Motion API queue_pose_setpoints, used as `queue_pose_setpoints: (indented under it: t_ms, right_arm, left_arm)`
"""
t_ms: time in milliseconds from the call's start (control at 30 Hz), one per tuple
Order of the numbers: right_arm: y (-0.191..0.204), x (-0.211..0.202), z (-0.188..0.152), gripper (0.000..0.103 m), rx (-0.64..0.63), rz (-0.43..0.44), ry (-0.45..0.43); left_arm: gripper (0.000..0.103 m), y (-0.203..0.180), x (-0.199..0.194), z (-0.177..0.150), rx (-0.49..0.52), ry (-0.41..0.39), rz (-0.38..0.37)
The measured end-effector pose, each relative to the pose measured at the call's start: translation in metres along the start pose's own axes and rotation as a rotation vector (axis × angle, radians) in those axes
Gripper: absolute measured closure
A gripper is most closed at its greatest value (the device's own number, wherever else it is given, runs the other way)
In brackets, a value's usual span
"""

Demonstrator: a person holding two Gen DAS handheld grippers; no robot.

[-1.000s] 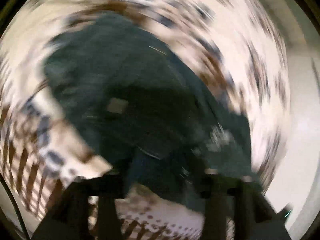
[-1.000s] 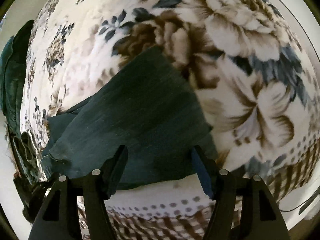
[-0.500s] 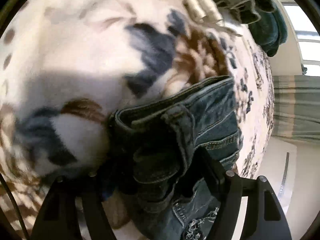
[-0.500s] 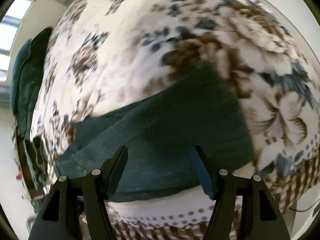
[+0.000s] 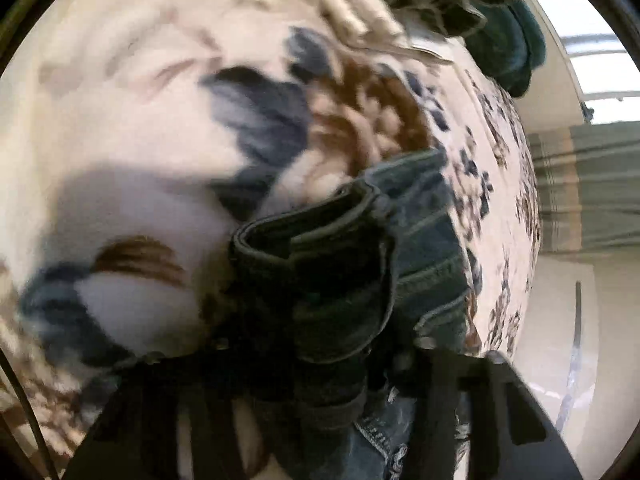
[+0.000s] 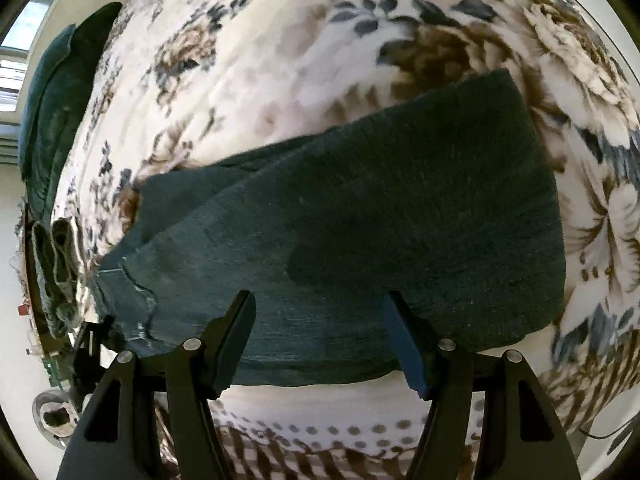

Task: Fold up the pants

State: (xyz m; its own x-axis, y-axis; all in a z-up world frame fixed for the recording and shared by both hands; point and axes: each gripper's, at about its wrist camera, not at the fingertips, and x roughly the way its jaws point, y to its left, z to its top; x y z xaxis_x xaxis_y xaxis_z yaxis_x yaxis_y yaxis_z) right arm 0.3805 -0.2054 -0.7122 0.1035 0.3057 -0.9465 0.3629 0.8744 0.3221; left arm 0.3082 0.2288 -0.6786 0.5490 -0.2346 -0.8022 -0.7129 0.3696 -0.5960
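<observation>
Left wrist view: the left gripper (image 5: pixel 320 344) is closed on the waistband end of the pants (image 5: pixel 424 248). A thick bunch of dark denim fills the space between the jaws, and the folded waistband with its stitched seams stands up just ahead of them. More denim with a pale frayed patch hangs below the grip, at the lower edge of the frame. The pants lie on a bed covered by a floral blanket (image 5: pixel 132 128) in cream, brown and blue. The picture is motion-blurred, so fine detail on the blanket is unclear. At the top right, a heap of other garments (image 5: pixel 452 4) rests on the far part of the bed, with a dark green cloth (image 5: pixel 512 40) beside it. A window and a greenish curtain (image 5: pixel 592 184) appear at the right edge.

Right wrist view: the right gripper (image 6: pixel 320 340) is open, its jaws spread wide and holding nothing. The two fingers sit over the near edge of the pants (image 6: pixel 380 216), which here lie flat as a broad dark leg panel across the floral blanket (image 6: pixel 280 60). Whether the fingertips touch the fabric cannot be told. The leg runs from the right of the frame toward the left, where a frayed tear shows near the left finger. A dark green cloth (image 6: pixel 56 92) lies along the far left edge of the bed, with bunched grey-green garments (image 6: pixel 56 264) below it.
</observation>
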Motion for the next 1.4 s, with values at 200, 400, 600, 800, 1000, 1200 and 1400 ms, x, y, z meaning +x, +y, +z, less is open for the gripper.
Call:
queue_pose_setpoints:
  t_ms: [200, 400, 600, 800, 1000, 1200, 1400]
  right_arm:
    - [-0.008, -0.007, -0.004, 0.034, 0.01, 0.026, -0.022]
    - [-0.02, -0.024, -0.007, 0.034, 0.015, 0.049, -0.046]
    - [-0.044, -0.036, 0.01, 0.034, 0.081, 0.274, -0.005]
    - [-0.045, -0.008, 0.065, 0.024, 0.132, 0.708, 0.276]
    - [-0.038, 0.031, 0.102, 0.024, 0.11, 0.678, 0.42]
    - [0.007, 0.035, 0.105, 0.023, 0.036, 0.694, 0.467]
    - [0.055, 0.044, 0.096, 0.066, -0.196, 0.373, 0.421]
  left_arm:
    - [0.081, -0.042, -0.047, -0.016, 0.134, -0.058, -0.033]
    - [0.082, -0.107, -0.082, -0.06, 0.304, -0.045, -0.181]
    - [0.083, -0.169, -0.051, -0.177, 0.591, 0.171, -0.258]
    - [0.083, -0.163, 0.018, -0.246, 0.783, 0.295, -0.13]
    - [0.083, -0.158, 0.03, -0.261, 0.937, 0.292, -0.071]
    - [0.082, -0.16, 0.036, -0.271, 1.036, 0.282, -0.022]
    - [0.074, -0.165, 0.037, -0.266, 0.965, 0.315, 0.029]
